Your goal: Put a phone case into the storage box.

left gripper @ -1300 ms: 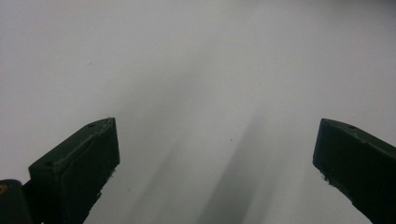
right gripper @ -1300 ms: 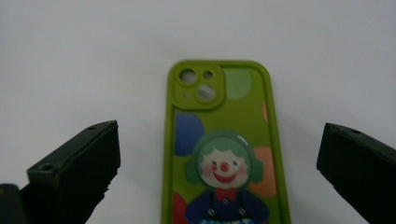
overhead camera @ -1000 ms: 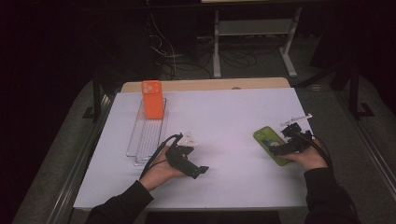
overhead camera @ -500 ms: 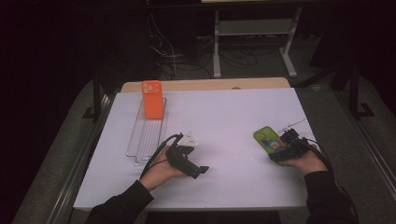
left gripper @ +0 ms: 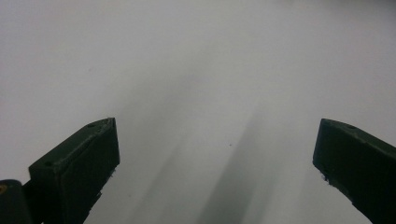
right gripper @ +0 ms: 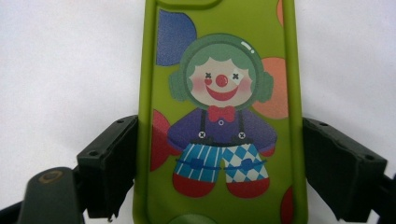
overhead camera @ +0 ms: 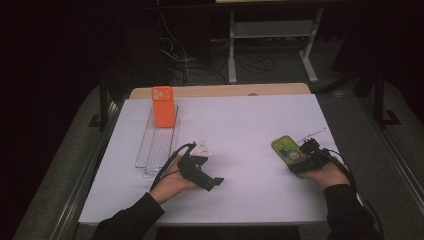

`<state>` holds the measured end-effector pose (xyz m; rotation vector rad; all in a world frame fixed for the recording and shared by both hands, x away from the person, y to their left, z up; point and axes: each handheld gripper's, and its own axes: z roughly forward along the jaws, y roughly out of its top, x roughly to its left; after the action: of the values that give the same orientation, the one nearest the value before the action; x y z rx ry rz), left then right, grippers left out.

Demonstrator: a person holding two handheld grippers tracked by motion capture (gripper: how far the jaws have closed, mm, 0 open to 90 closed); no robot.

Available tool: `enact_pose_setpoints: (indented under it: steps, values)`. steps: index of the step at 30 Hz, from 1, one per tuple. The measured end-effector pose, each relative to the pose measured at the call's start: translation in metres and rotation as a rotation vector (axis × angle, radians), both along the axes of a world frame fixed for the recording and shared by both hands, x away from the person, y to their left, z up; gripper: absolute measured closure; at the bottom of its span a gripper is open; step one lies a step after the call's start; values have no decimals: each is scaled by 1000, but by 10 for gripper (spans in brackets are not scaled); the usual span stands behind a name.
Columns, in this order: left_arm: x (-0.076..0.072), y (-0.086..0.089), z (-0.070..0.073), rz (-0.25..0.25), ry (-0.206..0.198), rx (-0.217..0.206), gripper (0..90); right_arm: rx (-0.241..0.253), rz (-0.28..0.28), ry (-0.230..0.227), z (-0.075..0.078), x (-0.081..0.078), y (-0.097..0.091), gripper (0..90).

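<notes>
While right gripper (right gripper: 219, 168) jaws have been closing onto it — green clown-print phone case (right gripper: 219, 116), flat on table.

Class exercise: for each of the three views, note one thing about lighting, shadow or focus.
High view: the white table is brightly lit, the room behind nearly black. Left gripper view: soft, blurred grey shadows run up the white surface from between the open jaws. Right gripper view: the green clown phone case is evenly lit, its print sharp.
</notes>
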<state>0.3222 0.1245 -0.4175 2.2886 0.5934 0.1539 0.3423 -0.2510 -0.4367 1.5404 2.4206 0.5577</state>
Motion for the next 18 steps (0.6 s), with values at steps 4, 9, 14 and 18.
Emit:
enact_pose_setpoints:
  steps: [4,9,14,18]
  values:
    - [3,1,7,-10,-3,-26,0,5,22,-3,2,1,0,156]
    - [13,6,20,-24,-25,-56,0,25,104,-28,15,5,6,156]
    - [22,10,35,-54,-37,-65,0,39,197,-49,28,9,14,155]
    - [31,12,44,-77,-46,-83,0,38,295,-63,35,12,24,155]
